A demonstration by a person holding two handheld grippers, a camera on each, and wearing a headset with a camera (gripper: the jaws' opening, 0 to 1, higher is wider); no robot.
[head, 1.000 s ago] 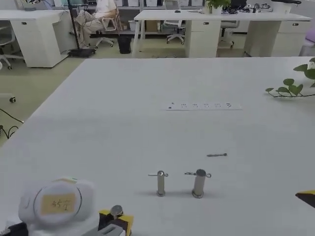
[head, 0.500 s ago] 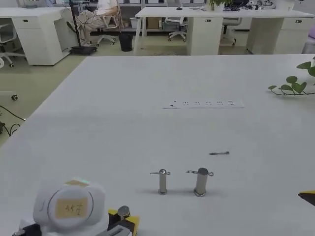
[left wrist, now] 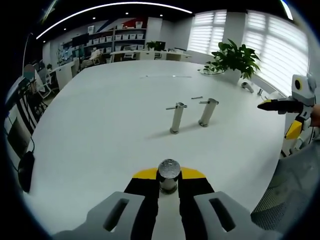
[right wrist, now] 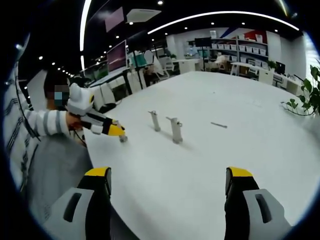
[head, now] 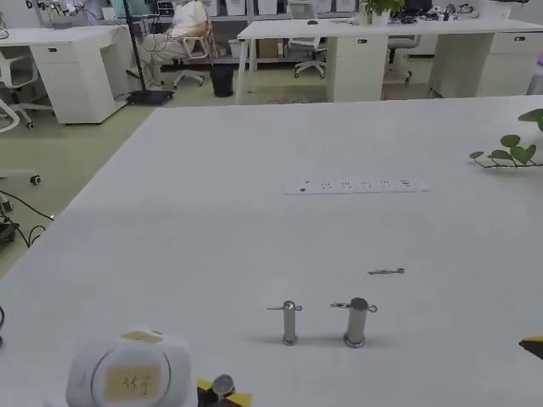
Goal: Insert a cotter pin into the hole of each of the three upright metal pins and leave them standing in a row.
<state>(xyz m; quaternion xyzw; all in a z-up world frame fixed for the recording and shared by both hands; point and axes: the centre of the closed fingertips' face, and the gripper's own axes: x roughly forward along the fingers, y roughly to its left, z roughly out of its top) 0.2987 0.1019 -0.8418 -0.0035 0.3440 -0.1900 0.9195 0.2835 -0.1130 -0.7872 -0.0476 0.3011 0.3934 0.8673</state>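
Observation:
Two upright metal pins (head: 289,323) (head: 355,322) stand side by side on the white table (head: 212,220), each with a cotter pin through its top. Behind them lies a loose cotter pin (head: 386,271). My left gripper (left wrist: 168,186) is shut on a third metal pin (left wrist: 168,175), held upright near the table's front edge, left of the standing pair. That held pin (head: 222,387) also peeks in at the bottom of the head view. My right gripper (right wrist: 168,175) is open with nothing between its jaws, off to the right; its yellow tip (head: 533,343) shows at the edge.
A power strip (head: 355,186) lies flat further back on the table. A leafy plant (head: 509,151) trails at the right edge. Other desks, chairs and a seated person (head: 182,30) are in the room beyond.
The head camera has shifted a little. The left gripper with its pin sits slightly lower and further right in the picture. The standing pins and loose cotter pin have not moved.

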